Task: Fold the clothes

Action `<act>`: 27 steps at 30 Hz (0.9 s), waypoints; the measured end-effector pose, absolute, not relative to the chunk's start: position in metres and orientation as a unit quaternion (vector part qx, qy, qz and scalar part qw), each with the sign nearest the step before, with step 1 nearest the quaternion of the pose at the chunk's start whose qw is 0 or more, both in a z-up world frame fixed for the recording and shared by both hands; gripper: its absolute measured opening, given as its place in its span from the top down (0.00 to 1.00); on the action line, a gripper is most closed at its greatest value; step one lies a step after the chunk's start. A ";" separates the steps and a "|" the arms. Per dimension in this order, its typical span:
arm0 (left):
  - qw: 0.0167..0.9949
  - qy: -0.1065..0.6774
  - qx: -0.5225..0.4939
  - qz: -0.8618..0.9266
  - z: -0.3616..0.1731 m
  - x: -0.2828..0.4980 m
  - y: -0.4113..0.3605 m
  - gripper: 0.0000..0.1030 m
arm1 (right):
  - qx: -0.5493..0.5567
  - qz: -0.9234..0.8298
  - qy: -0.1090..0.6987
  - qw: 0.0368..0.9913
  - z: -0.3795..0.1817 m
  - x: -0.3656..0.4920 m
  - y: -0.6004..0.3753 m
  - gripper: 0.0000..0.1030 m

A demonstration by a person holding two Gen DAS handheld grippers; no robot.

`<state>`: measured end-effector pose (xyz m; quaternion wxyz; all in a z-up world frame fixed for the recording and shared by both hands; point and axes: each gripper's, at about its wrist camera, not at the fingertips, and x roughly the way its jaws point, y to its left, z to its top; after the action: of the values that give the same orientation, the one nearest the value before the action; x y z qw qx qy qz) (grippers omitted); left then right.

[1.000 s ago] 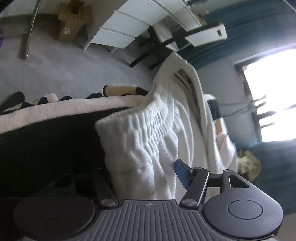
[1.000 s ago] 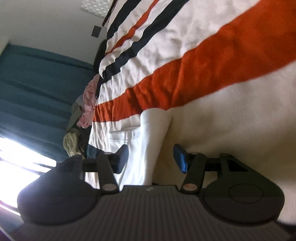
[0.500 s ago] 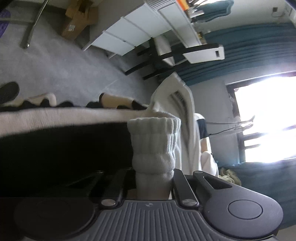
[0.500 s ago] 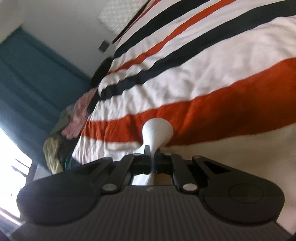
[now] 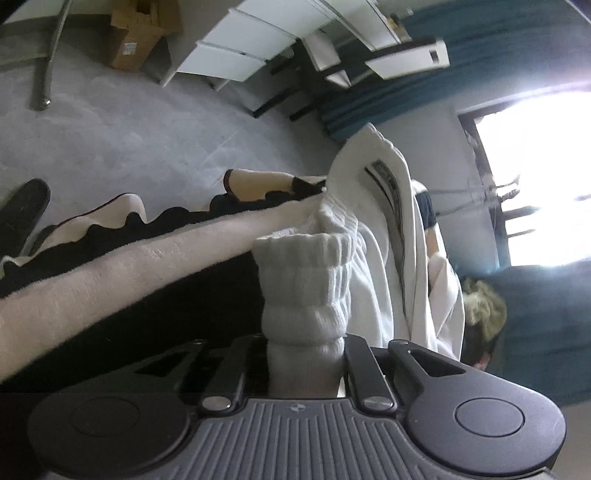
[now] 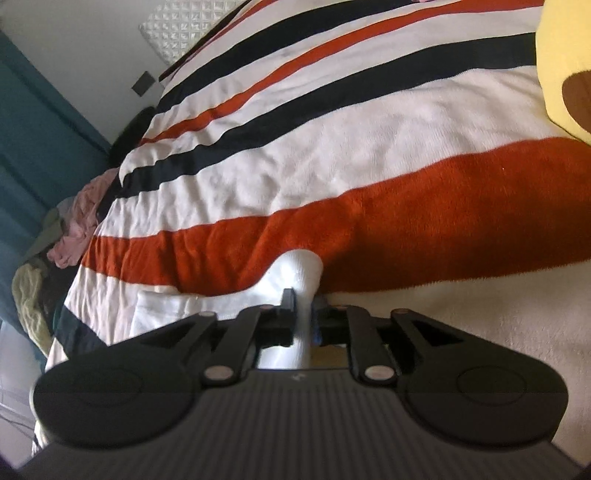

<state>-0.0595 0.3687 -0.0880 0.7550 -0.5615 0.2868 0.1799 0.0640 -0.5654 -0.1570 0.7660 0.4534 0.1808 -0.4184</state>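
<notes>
A white garment (image 5: pixel 373 266) with a ribbed elastic waistband lies over the edge of a bed. My left gripper (image 5: pixel 304 354) pinches a bunched fold of that waistband (image 5: pixel 306 280); the pads press on it while the jaws are opening slightly. In the right wrist view my right gripper (image 6: pixel 303 310) grips a thin fold of the same white cloth (image 6: pixel 299 269), lifted just above the striped blanket (image 6: pixel 332 147). Its jaws are also easing open, with the cloth still squeezed between them. The rest of the garment (image 6: pixel 162 310) spreads to the left below that gripper.
The red, black and white blanket covers the bed, its edge (image 5: pixel 110 266) hanging toward grey carpet. A pile of clothes (image 6: pixel 77 221) sits at the bed's far left. A yellow plush thing (image 6: pixel 565 66) lies top right. White drawers (image 5: pixel 236 55), a cardboard box (image 5: pixel 136 33) and a dark shoe (image 5: pixel 22 210) stand on the floor.
Both grippers went from open around the white garment to clamped on it. The left one bunched the waistband. The right one lifted its fold and tilted, showing more of the bed.
</notes>
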 end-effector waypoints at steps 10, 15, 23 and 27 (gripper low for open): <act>0.843 0.309 -0.402 0.181 -0.019 -0.061 0.332 0.27 | 0.387 -0.419 0.132 0.811 -0.094 0.052 -0.533 0.23; 0.894 0.288 -0.297 0.175 0.014 -0.052 0.286 0.18 | 0.309 -0.323 0.098 0.889 -0.047 0.059 -0.481 0.23; 0.939 0.258 -0.200 0.108 0.043 -0.026 0.191 0.17 | 0.247 -0.118 0.093 0.957 -0.017 0.064 -0.394 0.24; 0.959 0.240 -0.133 0.065 0.040 -0.003 0.120 0.14 | 0.224 -0.046 0.100 0.968 -0.015 0.063 -0.354 0.24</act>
<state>-0.0027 0.1203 0.0405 0.9593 -0.1329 0.2404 0.0654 0.0631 -0.3536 -0.0149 0.9683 0.2240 0.1002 -0.0459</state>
